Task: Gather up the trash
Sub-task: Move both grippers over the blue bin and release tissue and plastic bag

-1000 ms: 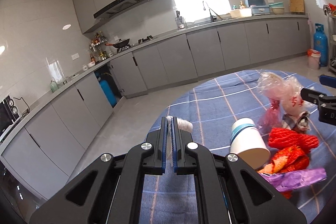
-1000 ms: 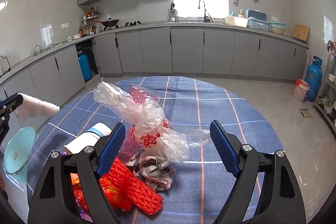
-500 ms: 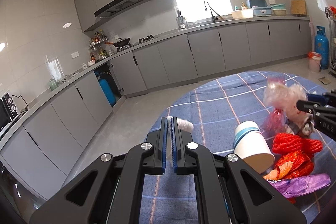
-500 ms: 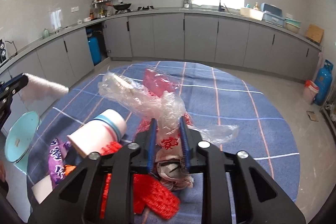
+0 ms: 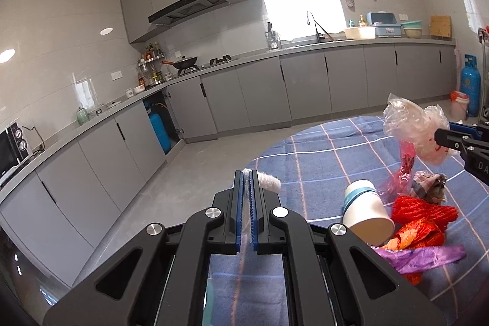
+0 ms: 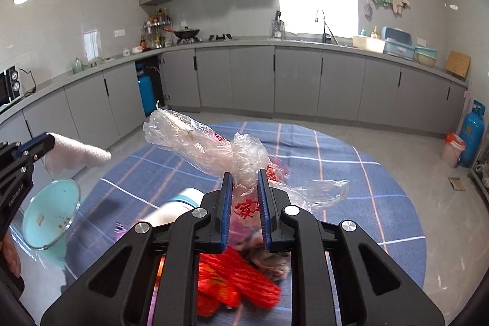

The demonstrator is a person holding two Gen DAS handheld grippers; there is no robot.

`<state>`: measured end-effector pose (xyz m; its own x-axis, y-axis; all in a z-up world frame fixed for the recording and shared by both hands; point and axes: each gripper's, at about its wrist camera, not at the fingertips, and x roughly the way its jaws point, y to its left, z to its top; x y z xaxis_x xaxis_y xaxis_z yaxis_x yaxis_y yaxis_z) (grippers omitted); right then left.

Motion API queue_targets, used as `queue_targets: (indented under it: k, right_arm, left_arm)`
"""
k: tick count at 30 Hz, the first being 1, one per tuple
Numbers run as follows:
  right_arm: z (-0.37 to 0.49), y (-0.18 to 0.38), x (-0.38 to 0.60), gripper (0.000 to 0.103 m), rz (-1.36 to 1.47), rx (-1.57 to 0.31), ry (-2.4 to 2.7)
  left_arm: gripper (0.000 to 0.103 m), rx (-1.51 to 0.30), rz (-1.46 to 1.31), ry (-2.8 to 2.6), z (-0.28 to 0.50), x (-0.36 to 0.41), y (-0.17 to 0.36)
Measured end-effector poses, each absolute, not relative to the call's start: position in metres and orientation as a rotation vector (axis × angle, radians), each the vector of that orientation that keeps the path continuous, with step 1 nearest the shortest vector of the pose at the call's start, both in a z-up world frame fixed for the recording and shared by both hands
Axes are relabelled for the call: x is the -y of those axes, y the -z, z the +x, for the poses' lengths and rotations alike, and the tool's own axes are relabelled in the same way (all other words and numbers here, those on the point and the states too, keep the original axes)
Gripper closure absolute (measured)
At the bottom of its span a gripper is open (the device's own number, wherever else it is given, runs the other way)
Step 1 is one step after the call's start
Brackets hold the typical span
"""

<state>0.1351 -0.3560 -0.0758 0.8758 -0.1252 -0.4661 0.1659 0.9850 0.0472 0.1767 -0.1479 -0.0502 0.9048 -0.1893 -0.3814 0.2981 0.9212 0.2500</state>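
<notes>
My left gripper (image 5: 246,176) is shut on a white crumpled tissue (image 5: 268,181), held over the table's left edge; it also shows in the right wrist view (image 6: 78,157). My right gripper (image 6: 246,177) is shut on a clear plastic bag with red print (image 6: 214,147) and lifts it above the table; the bag also shows in the left wrist view (image 5: 411,124). A white paper cup (image 5: 365,211) lies on its side on the blue checked tablecloth (image 5: 321,155). Red netting (image 5: 423,211), an orange wrapper (image 5: 411,236), a purple wrapper (image 5: 424,257) and a grey rag (image 5: 429,187) lie beside it.
A light blue bin (image 6: 50,211) stands at the table's left side, below the left gripper. Grey cabinets (image 6: 305,81) run along the walls. A blue gas cylinder (image 6: 470,133) and a small pail (image 6: 453,149) stand on the floor at right.
My right gripper closed on the plastic bag and raised it off the pile. My left gripper kept holding the tissue and barely moved.
</notes>
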Motion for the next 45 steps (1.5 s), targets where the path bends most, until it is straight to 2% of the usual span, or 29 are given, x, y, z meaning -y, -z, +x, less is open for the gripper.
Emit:
queue_targets:
  k: [45]
  right_arm:
    - [0.183,0.06,0.183,0.086,-0.013,-0.469,-0.185]
  left_arm:
    - [0.099,-0.392,0.222,-0.033,0.173,-0.015,0.045]
